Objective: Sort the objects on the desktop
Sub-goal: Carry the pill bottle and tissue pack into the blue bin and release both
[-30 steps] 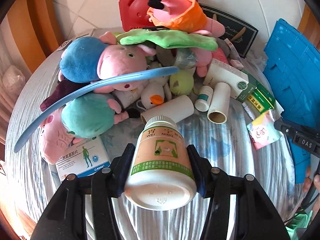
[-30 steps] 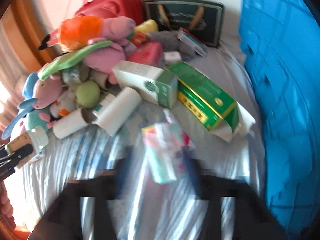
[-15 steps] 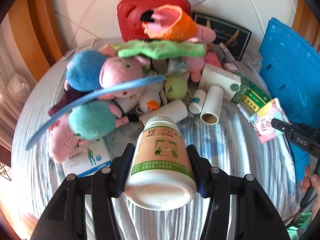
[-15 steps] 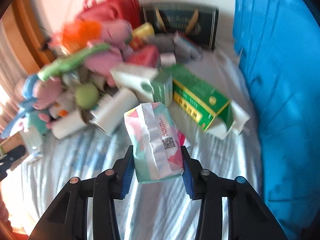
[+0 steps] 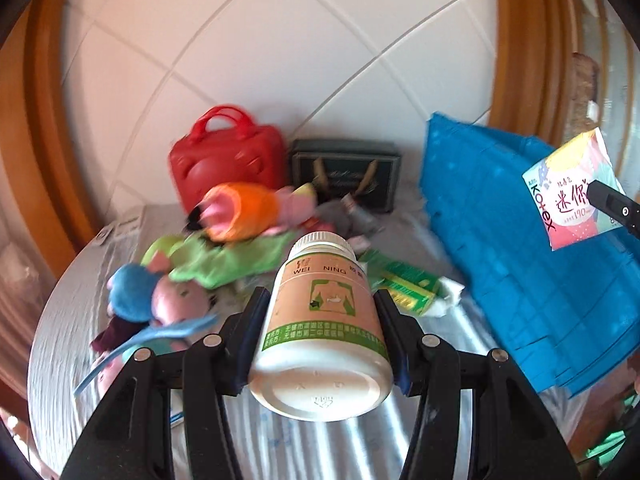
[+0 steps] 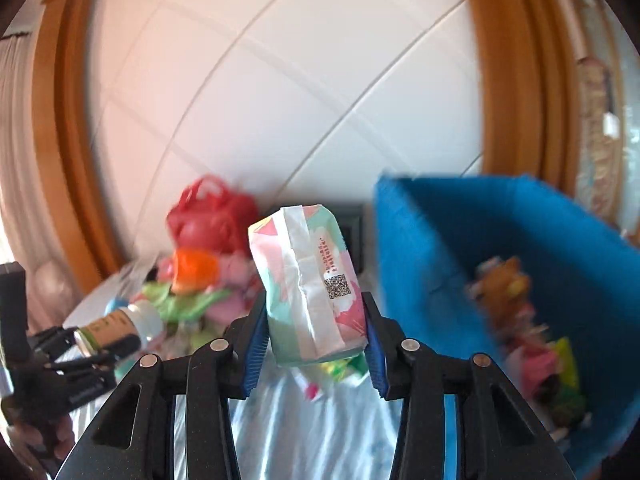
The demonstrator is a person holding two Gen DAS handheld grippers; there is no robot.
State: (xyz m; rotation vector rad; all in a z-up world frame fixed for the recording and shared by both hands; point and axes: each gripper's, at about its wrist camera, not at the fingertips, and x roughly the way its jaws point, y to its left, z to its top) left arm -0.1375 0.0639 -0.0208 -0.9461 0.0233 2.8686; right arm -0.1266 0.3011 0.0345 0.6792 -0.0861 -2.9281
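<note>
The left gripper (image 5: 322, 334) held a white medicine bottle (image 5: 324, 320) clamped between its fingers, cap pointing ahead toward the heap of plush toys (image 5: 224, 240) on the worktop (image 5: 56, 320). The right gripper (image 6: 314, 334) gripped a pastel sanitary-pad pack (image 6: 310, 284), with the blue bin (image 6: 460, 264) just ahead to its right

White tiled wall (image 5: 280, 60) rises between orange wooden frames (image 5: 516, 40) behind the table.

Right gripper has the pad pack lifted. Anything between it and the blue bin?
Nothing visible. The right gripper holds the pad pack clear of the table, and the blue bin sits just to its right with its mouth open; only items already inside it show.
</note>
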